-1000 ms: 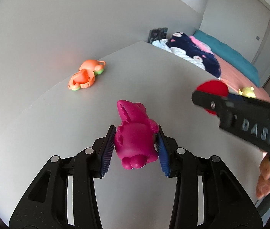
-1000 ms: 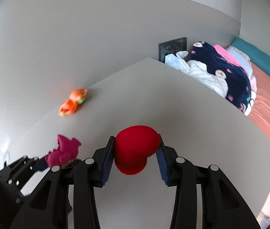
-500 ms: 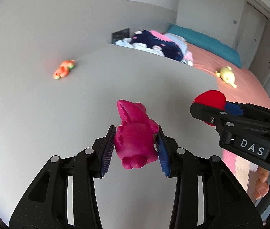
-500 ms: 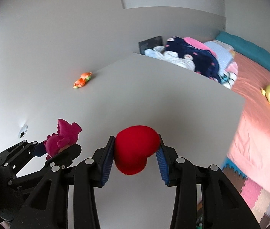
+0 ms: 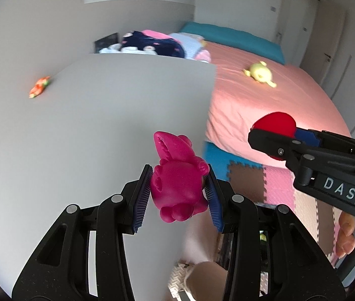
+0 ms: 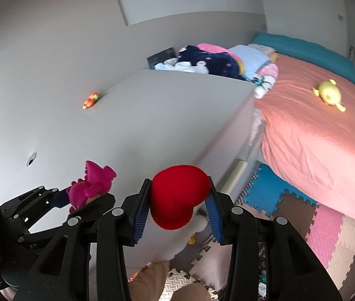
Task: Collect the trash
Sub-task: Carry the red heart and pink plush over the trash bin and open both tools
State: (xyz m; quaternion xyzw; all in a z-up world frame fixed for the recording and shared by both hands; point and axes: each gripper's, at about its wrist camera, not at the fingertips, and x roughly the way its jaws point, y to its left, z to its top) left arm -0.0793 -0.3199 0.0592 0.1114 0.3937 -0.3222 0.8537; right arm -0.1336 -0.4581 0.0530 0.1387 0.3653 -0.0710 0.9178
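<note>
My left gripper (image 5: 178, 195) is shut on a magenta rubber dinosaur toy (image 5: 177, 178) and holds it in the air over the near right edge of the grey table (image 5: 102, 115). The toy also shows in the right wrist view (image 6: 91, 185). My right gripper (image 6: 178, 210) is shut on a red plush heart (image 6: 177, 198), held past the table's right edge above the floor; it also shows in the left wrist view (image 5: 275, 123). A small orange toy (image 5: 39, 87) lies at the table's far left near the wall.
A bed with a pink sheet (image 6: 315, 130) stands right of the table, with a yellow plush toy (image 6: 328, 95) on it and piled clothes (image 6: 207, 62) at its head. Coloured foam floor mats (image 6: 303, 215) lie below. A person's knee (image 5: 207, 276) is under the grippers.
Both grippers have lifted and pulled back to the right from the table, each still holding its toy. The orange toy now looks far away, and the bed and floor have come into view.
</note>
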